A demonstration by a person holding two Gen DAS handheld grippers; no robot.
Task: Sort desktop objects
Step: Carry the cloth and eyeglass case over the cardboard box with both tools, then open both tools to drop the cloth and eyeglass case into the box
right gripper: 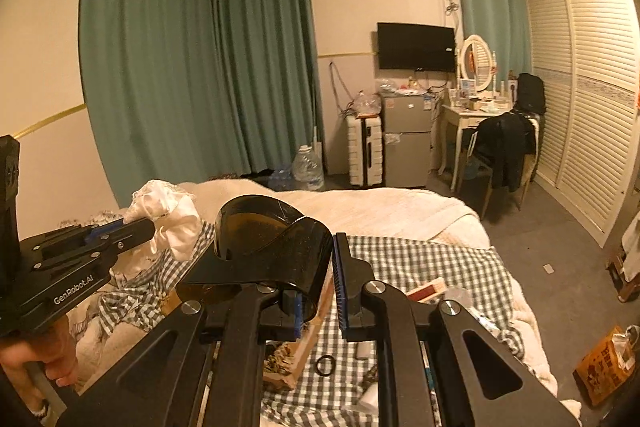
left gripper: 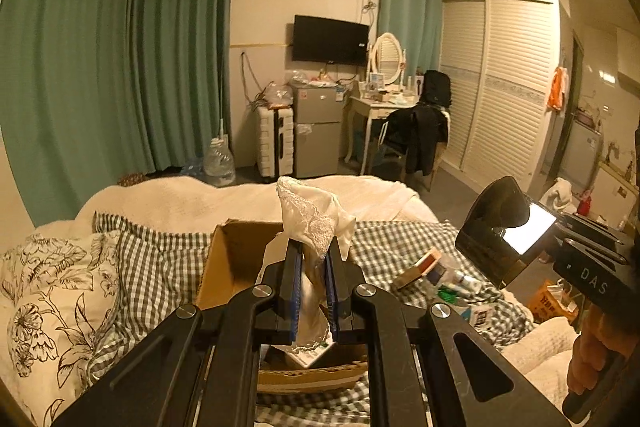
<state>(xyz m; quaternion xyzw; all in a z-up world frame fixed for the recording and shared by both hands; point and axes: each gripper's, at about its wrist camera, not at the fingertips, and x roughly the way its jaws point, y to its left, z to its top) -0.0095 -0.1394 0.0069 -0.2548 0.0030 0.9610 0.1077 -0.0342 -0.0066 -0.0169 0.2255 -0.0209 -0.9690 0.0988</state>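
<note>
Left jaws pinch 1 white cloth (left gripper: pixel 316 223); right jaws wide, 1 visor (right gripper: pixel 272 247).

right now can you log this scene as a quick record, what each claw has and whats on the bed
setting: bedroom, work done over a bed with a checked blanket
left claw: shut on a white lace cloth, raised above the cardboard box
right claw: holds a dark glossy curved object; it touches the left finger, with a gap at the right finger
loose items on blanket: black ring, small flat box
box contents: partly hidden, cannot tell
</note>
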